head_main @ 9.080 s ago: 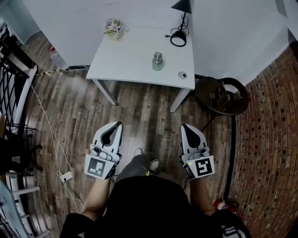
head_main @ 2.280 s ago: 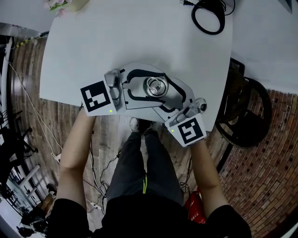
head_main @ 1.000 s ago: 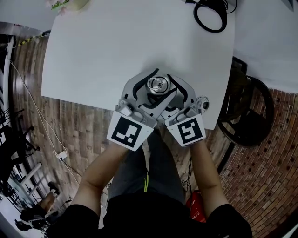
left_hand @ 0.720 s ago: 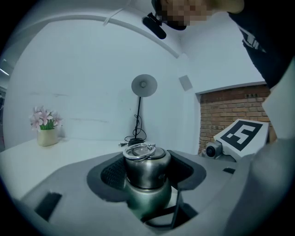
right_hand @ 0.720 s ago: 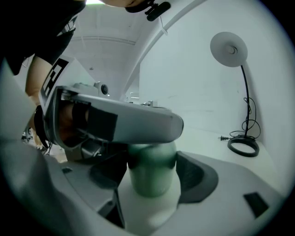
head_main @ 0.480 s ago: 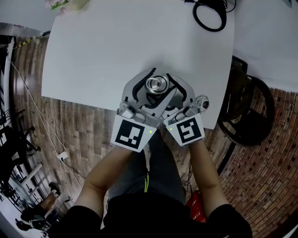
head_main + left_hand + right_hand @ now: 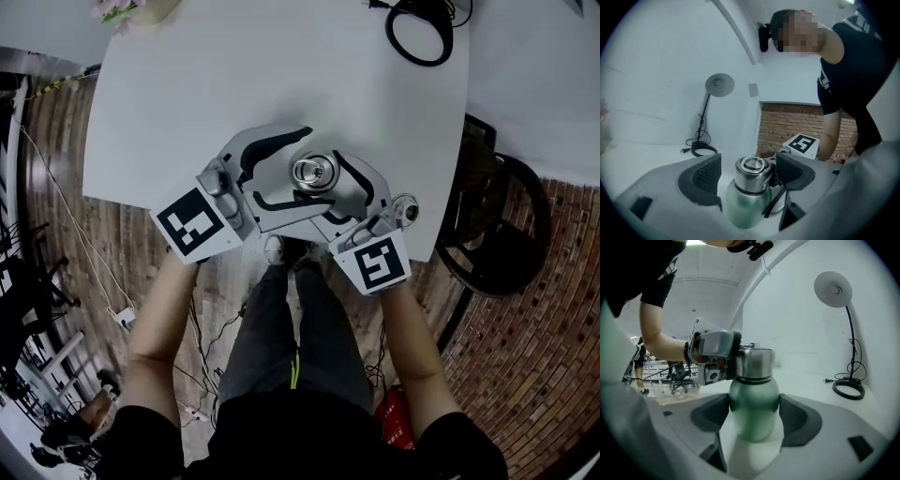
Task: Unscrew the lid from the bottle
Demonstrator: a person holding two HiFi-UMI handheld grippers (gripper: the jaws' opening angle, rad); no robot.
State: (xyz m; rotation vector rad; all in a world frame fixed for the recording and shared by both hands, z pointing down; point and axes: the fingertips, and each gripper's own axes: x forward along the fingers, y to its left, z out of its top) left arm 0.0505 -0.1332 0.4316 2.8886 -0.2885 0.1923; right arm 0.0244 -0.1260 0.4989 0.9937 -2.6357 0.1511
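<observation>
1. Swinging out to the person's left since half a second ago, the left gripper (image 7: pixel 749 172) now has its marker cube well apart from the right gripper (image 7: pixel 755 418), where the two cubes had sat side by side.
2. Its dark ribbed pads (image 7: pixel 707 174) are opening on either side of the brushed steel lid (image 7: pixel 751 179). One shows a clear gap, the other sits just beside the lid, and neither presses on it.
3. Below, the right gripper's pads are closed against the rounded body of the green metal bottle (image 7: pixel 753 401), holding it upright.
4. That bottle stands near the front edge of the white table (image 7: pixel 234 75), between both grippers, with its lid seemingly still seated.
5. Handling, as a judgement: rigid, smooth metal that will not yield to a squeeze but may slip and spin under the pads. The lid is best taken square on its straight side wall, below the top ring, with the body clamped at its widest part. How heavy it is cannot be told.
</observation>
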